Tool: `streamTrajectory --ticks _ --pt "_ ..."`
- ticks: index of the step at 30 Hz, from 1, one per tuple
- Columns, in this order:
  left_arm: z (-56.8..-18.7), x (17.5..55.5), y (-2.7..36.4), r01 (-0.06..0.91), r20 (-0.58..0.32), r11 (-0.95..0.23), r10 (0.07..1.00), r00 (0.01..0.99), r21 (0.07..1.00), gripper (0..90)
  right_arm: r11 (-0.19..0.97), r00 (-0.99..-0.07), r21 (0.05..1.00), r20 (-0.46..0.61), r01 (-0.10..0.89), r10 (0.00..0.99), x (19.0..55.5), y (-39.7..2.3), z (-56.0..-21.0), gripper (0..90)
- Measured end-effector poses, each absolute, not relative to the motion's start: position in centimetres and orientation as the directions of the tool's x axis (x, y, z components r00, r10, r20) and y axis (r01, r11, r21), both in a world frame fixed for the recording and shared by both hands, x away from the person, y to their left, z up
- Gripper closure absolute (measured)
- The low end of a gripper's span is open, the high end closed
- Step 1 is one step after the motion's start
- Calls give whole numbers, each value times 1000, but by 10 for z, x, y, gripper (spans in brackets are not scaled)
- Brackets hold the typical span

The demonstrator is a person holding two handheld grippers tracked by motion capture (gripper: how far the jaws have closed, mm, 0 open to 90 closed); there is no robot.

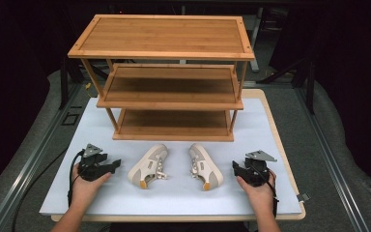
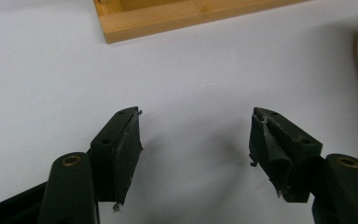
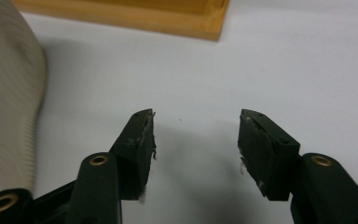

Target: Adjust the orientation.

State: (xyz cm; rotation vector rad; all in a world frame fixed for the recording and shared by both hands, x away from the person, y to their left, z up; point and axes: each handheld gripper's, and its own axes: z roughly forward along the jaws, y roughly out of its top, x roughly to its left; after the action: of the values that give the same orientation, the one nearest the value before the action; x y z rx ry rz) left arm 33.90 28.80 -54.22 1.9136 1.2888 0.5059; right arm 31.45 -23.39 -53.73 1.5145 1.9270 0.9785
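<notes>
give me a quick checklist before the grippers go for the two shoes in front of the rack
1. Left gripper open, nothing between its jaws: ok.
2. Right gripper open, nothing between its jaws: ok.
3. Left beige low-top sneaker free on the white table mat, apart from the left gripper: ok.
4. Right beige low-top sneaker free, apart from the right gripper: ok.
5. Three-tier bamboo shoe rack shelves bare: ok.
6. Which way the sneakers lie, sole down or tipped: cannot tell.

Two beige shoes (image 1: 148,166) (image 1: 206,166) side by side on white worktop (image 1: 174,193), before wooden shelf rack (image 1: 169,72). Left tool (image 1: 116,165) near left shoe, right tool (image 1: 235,167) near right; both tools empty.
</notes>
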Motion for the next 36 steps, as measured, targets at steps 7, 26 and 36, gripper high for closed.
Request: streamTrajectory --ticks 7,26,36 --pt "-528 321 291 574 -137 -148 896 423 806 403 140 -302 808 49 572 952 302 -225 -528 433" --pt "-505 298 264 518 -129 -204 834 536 831 555 151 -321 824 40 546 946 297 -217 -523 435" --pt "-496 288 248 481 -122 -242 785 608 843 672 131 -316 812 70 569 946 299 -220 -525 436"
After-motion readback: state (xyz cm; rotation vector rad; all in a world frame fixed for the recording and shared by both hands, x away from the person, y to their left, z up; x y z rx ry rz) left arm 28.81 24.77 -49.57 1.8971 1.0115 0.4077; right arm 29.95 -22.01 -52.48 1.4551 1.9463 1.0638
